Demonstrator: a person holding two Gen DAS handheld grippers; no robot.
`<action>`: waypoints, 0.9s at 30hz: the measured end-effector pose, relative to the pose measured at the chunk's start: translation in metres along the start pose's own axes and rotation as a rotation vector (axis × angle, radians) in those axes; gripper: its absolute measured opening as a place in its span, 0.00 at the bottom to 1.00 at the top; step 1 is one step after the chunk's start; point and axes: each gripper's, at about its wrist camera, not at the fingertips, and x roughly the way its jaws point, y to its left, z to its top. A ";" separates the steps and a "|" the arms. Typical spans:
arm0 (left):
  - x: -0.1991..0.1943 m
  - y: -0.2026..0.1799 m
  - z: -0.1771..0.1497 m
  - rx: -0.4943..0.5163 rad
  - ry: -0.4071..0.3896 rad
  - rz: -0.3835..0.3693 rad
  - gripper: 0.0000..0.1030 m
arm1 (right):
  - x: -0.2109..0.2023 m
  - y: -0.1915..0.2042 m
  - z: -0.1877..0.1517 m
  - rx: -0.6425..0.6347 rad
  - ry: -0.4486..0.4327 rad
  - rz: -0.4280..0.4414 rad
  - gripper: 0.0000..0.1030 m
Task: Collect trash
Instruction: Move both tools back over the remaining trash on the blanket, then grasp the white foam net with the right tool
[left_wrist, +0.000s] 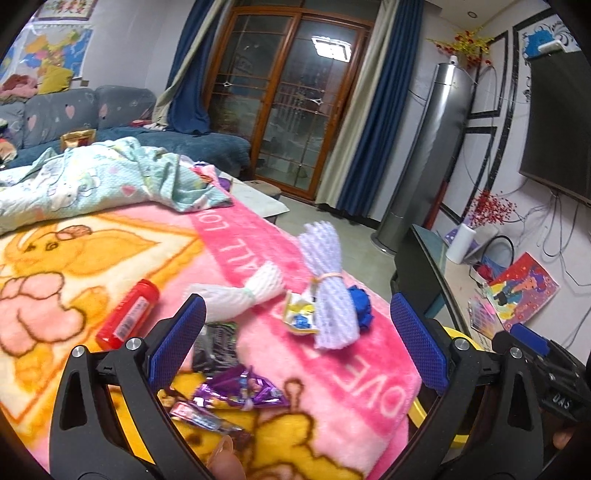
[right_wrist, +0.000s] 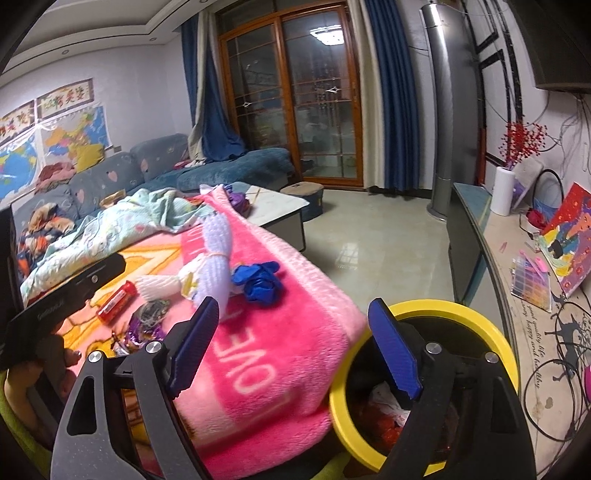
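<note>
Both your jaws stand spread and pinch nothing: the left gripper (left_wrist: 297, 332) over the fuzzy pink blanket (left_wrist: 332, 369), the right gripper (right_wrist: 295, 343) at its edge beside the round yellow-rimmed bin (right_wrist: 506, 343). Trash lies scattered before you: a lilac foam-net bundle (left_wrist: 328, 291), a white foam net (left_wrist: 243, 295), a crumpled blue glove (right_wrist: 258, 282), a red plastic tube (left_wrist: 127, 314) and crinkled purple foil wrappers (left_wrist: 240, 387). A rumpled mint quilt (left_wrist: 103, 177) crowds the far side; right of the blanket's edge, bare tiled floor (right_wrist: 376, 243) lies open.
</note>
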 end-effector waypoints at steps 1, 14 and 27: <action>0.000 0.004 0.001 -0.006 0.003 0.008 0.89 | 0.001 0.004 0.000 -0.006 0.003 0.007 0.78; 0.023 0.050 0.007 -0.049 0.103 0.055 0.89 | 0.047 0.055 -0.009 -0.052 0.093 0.096 0.78; 0.064 0.082 0.011 -0.110 0.202 0.022 0.82 | 0.099 0.081 -0.007 -0.041 0.138 0.105 0.78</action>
